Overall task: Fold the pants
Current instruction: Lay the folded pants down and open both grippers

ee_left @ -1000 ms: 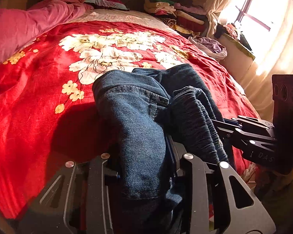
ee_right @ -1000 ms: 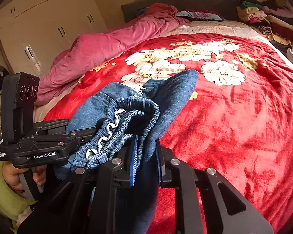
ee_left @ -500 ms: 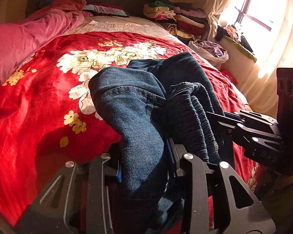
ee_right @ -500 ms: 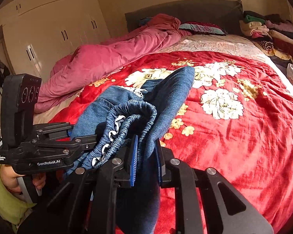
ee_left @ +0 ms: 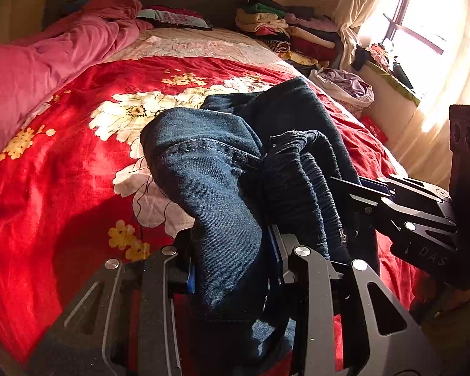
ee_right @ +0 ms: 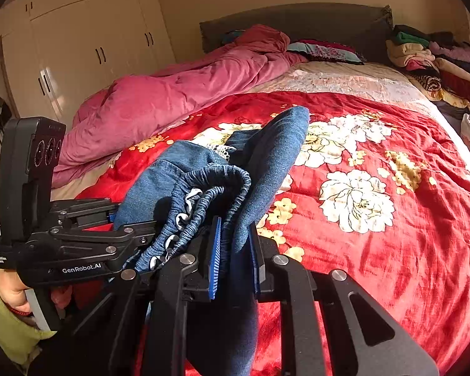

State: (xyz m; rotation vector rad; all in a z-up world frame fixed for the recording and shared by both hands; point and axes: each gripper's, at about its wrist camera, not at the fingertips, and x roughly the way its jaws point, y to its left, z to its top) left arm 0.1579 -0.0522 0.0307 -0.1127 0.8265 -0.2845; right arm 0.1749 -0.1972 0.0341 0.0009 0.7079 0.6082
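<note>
- Both grippers clamped on the pants [ee_left: 210, 169]: dark blue denim, elastic waistband, bunched up and held above the red floral bedspread [ee_left: 62, 188].
- Left gripper [ee_left: 232, 266]: jaws partly closed, a thick fold of denim pinched between the blue pads, fabric filling the gap.
- Right gripper [ee_right: 235, 260]: jaws nearly closed, thinner layer of denim between the pads; ruched waistband [ee_right: 210, 188] looping just left of the jaws.
- Seen from the right wrist view, left gripper [ee_right: 141, 235] sits close beside the right one, biting the same bundle near the waistband. Person's hand [ee_right: 12, 288] with a green sleeve on its handle.
- Grip points close together, so most of the garment sags in a lump between and below the jaws; legs not spread out.
- Handling guess: soft, limp, moderately heavy for cloth; denim rough enough not to slip from the pads, but the elastic band likely to stretch and creep under load.
- Better hold, as a judgement: one gripper at each end of the waistband, well apart, so the legs hang straight and can be laid flat on the spread.
- Risk: folding from this bunched state probably traps wrinkles and misaligns the legs.
- Stack of folded clothes [ee_left: 285, 31] at the far right of the bed, well apart from the work zone.
</note>
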